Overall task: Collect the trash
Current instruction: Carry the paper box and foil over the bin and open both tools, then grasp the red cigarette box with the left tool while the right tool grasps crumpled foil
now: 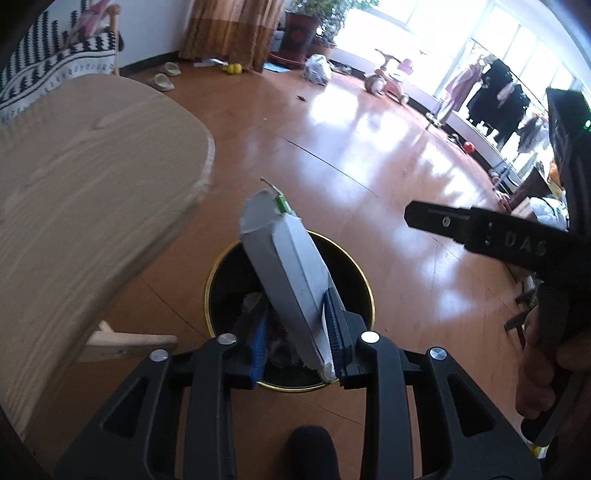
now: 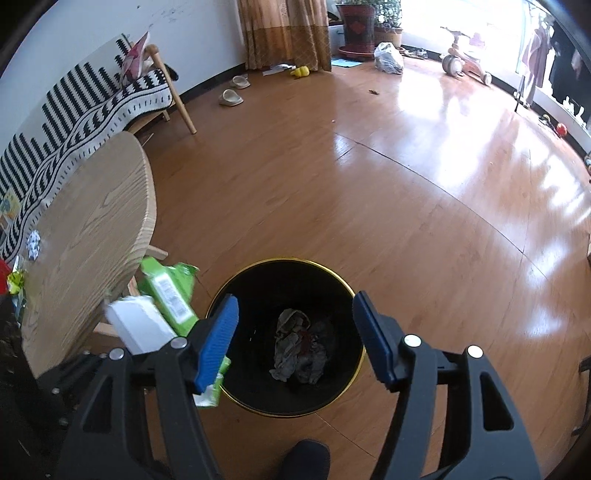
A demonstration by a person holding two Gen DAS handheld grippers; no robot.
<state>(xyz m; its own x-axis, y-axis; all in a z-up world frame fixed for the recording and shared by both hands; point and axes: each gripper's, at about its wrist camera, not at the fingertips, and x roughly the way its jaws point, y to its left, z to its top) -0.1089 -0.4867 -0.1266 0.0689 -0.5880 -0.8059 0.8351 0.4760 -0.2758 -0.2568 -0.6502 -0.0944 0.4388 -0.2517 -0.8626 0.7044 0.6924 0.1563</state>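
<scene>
Your left claw (image 1: pixel 295 339) pinches a flat grey carton (image 1: pixel 284 273) above the black bin (image 1: pixel 364 291); your right claw (image 2: pixel 295 339) stands spread and empty over the same bin. Release too near the rim and the tilted carton could tip onto the floor. Only the right wrist view shows crumpled paper (image 2: pixel 34 244) left on the worktop (image 2: pixel 92 236), near its far-left edge.

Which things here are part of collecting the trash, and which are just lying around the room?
Part of the job:
- white and green drink carton in the left gripper
- round black gold-rimmed trash bin
- crumpled white paper on the wooden table
- open right gripper

Lying about:
- pale slippers
- pink tricycle
- yellow toy
- potted plant
</scene>
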